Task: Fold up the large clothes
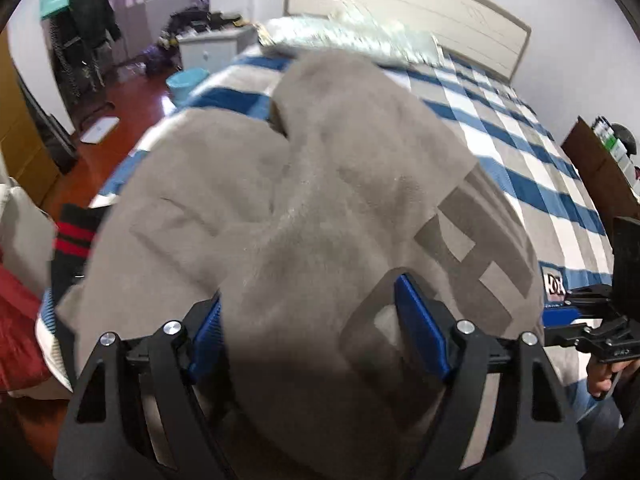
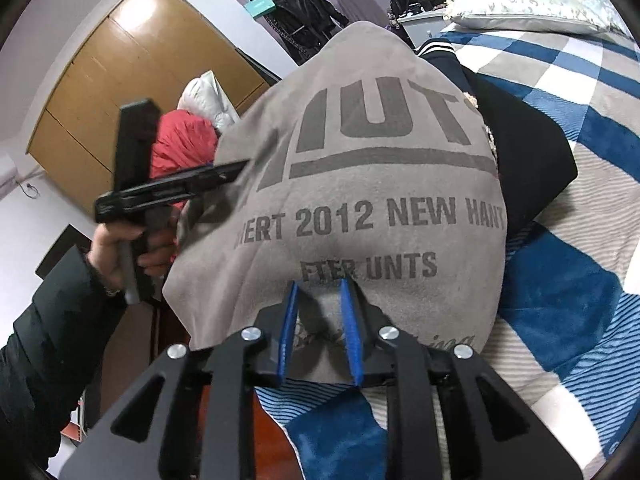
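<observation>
**A:** Where is the sweatshirt sitting for you?

**B:** The grey sweatshirt (image 1: 304,208) is lifted over the checked bedspread (image 1: 532,168), bunched straight ahead of your left gripper (image 1: 308,320) and spilling down between its blue pads (image 1: 420,328). In your right view the same grey sweatshirt (image 2: 360,200) hangs in front of your right gripper (image 2: 320,292), its printed face toward you, lettering reading "2012 NEW" just beyond the fingertips.

**A:** And your left gripper, what has it got?

**B:** Its jaws stand wide, with a thick fold of the cloth filling the gap. Whether the pads actually pinch it, you cannot tell from here. From the right wrist view, your left gripper (image 2: 236,168) meets the sweatshirt's edge at your upper left, held in your left hand (image 2: 124,248).

**A:** Your right one?

**B:** Narrowly parted, with the lower hem of the cloth lying between the blue pads (image 2: 352,336). The pads look close to the fabric, but a firm grip is not clear. In the left view, your right gripper (image 1: 568,316) sits at the far right, at the sweatshirt's edge.

**A:** What lies around it?

**B:** Beyond the cloth on your right side, a black garment (image 2: 516,148) rests on the bedspread. Farther ahead, a silver pillow (image 1: 348,40) lies by the headboard (image 1: 400,0). To your left, a red garment (image 2: 180,140) and a wooden wardrobe (image 2: 132,76).
</observation>
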`<state>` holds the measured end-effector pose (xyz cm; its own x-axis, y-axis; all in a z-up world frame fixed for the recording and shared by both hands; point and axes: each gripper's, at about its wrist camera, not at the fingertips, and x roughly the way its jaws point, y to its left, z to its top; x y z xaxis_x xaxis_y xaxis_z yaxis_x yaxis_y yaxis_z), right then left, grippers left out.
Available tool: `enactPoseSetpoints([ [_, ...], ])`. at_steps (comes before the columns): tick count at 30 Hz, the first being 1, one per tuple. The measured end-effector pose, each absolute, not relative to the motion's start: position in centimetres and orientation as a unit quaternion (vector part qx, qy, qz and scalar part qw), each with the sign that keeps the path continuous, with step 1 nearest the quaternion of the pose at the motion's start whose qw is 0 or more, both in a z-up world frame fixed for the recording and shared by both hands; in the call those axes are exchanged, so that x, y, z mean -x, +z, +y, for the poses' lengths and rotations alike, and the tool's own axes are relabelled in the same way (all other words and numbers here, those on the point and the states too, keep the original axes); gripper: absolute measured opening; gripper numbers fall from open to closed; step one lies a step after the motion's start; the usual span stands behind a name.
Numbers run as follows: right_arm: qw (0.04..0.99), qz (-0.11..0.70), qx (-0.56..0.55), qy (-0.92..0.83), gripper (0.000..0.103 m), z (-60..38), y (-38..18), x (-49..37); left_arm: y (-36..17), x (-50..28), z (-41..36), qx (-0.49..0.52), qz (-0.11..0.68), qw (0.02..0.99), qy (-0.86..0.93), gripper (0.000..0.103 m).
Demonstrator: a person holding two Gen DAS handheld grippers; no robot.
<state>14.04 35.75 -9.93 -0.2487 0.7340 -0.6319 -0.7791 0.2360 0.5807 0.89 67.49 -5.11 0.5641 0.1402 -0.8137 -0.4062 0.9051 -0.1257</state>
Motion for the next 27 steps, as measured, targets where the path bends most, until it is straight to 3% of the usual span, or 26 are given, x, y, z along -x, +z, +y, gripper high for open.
enactPoseSetpoints([
  [1,0.612,0.493,0.017,0.618,0.027,35.7,-10.0,-14.1,-5.3,-1.2,67.7,0.163,0.436,0.872,0.151,0.068],
  [2,0.612,0.492,0.007,0.620,0.031,35.6,-10.0,-14.1,-5.0,-1.4,67.8,0.181,0.427,0.875,0.140,0.033],
  [3,0.610,0.490,-0.005,0.623,0.038,35.5,-10.0,-14.0,-4.7,-1.4,67.9,0.189,0.419,0.878,0.134,0.013],
  [4,0.608,0.488,-0.010,0.626,0.043,35.4,-9.9,-13.8,-4.2,-1.2,67.8,0.197,0.406,0.883,0.130,0.008],
  [6,0.607,0.482,-0.016,0.632,0.059,35.5,-9.6,-13.4,-3.4,-0.5,67.5,0.214,0.386,0.890,0.112,0.007],
  [8,0.612,0.474,-0.014,0.633,0.064,35.6,-9.1,-12.7,-2.1,0.6,67.3,0.219,0.363,0.899,0.110,0.007],
  [17,0.613,0.450,-0.029,0.648,0.063,36.0,-6.0,-10.7,0.6,6.6,68.1,0.254,0.295,0.906,0.165,0.006],
  [19,0.619,0.437,-0.023,0.652,0.058,36.3,-5.0,-10.4,-0.2,8.2,68.9,0.266,0.291,0.901,0.182,0.006],
  [22,0.632,0.419,-0.026,0.651,0.043,36.4,-3.7,-10.4,-2.3,10.7,70.0,0.292,0.289,0.887,0.213,0.006],
  [25,0.635,0.436,-0.027,0.637,0.021,37.5,-4.2,-11.3,-5.4,12.3,71.2,0.313,0.302,0.867,0.245,0.007],
  [26,0.632,0.444,-0.022,0.635,0.005,38.0,-4.6,-11.4,-6.5,12.5,71.5,0.318,0.311,0.860,0.251,0.007],
  [27,0.634,0.450,-0.008,0.629,0.000,38.7,-5.3,-11.4,-7.4,12.4,71.9,0.318,0.319,0.856,0.254,0.007],
])
